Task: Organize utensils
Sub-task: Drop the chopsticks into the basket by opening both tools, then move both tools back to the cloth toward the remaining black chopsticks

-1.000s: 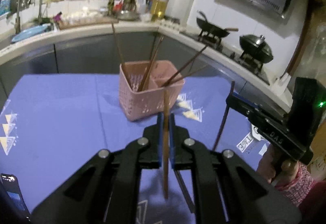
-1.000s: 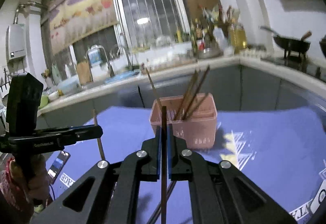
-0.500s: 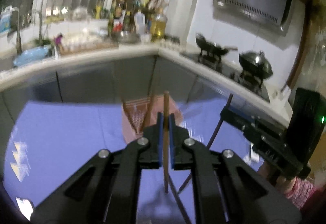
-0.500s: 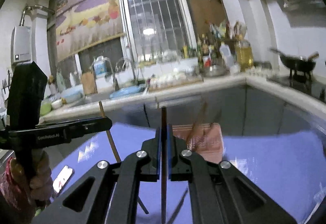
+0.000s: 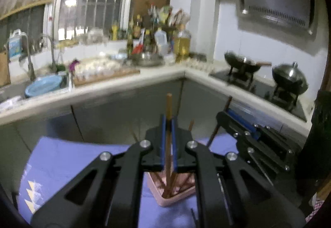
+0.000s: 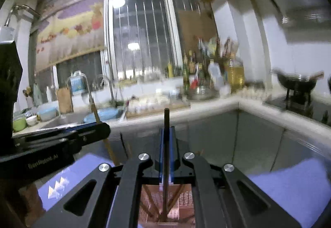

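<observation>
My left gripper [image 5: 168, 124] is shut on a light brown chopstick [image 5: 169, 107] held upright, its lower end inside the pink basket [image 5: 175, 200] just below. My right gripper [image 6: 166, 136] is shut on a dark chopstick [image 6: 166, 120], also upright, its lower end down in the same pink basket [image 6: 165, 205], which holds several chopsticks. The right gripper also shows in the left wrist view [image 5: 225, 116], and the left gripper in the right wrist view [image 6: 99, 130], each close beside the other.
The basket stands on a table with a purple cloth [image 5: 68, 161]. Behind it runs a kitchen counter [image 5: 124, 83] with a sink, a blue plate [image 5: 43, 85], bottles and a stove with two woks [image 5: 289, 79].
Both grippers have moved forward and over the pink basket, which has dropped from mid-view to beneath the fingers. The chopsticks' lower ends now reach into it.
</observation>
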`<state>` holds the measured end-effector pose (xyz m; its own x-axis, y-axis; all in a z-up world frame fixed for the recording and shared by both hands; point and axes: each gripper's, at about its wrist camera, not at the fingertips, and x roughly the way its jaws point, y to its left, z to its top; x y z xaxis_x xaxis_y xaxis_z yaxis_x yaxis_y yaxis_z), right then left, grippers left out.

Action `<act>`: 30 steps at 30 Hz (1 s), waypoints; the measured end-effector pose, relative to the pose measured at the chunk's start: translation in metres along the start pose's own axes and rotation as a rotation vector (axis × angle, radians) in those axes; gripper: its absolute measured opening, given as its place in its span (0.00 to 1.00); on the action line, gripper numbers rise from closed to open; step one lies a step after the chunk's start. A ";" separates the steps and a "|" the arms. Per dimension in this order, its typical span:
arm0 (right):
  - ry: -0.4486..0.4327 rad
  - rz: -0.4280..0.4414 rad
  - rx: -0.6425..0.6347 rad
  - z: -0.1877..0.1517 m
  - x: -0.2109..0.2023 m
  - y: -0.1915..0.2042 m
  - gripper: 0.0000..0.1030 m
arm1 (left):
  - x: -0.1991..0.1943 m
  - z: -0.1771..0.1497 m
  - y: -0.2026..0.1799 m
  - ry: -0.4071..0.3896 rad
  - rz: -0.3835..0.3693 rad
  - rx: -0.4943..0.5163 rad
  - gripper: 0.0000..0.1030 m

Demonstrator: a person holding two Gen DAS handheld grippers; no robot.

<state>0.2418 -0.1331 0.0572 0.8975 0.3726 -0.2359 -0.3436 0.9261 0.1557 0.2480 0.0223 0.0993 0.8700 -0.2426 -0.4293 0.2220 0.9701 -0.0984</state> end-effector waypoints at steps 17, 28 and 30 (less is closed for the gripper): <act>-0.091 0.068 0.064 -0.047 -0.108 0.015 0.51 | -0.084 -0.071 0.020 -0.154 0.106 -0.171 0.23; 0.288 -0.027 0.165 -0.196 -0.143 0.005 0.49 | -0.067 -0.217 0.012 0.197 0.060 -0.175 0.23; 0.359 -0.038 0.221 -0.212 -0.139 -0.003 0.49 | -0.057 -0.236 0.009 0.256 0.035 -0.190 0.23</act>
<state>0.0595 -0.1748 -0.1143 0.7415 0.3718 -0.5585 -0.2097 0.9192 0.3334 0.0965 0.0468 -0.0888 0.7309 -0.2222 -0.6453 0.0865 0.9681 -0.2353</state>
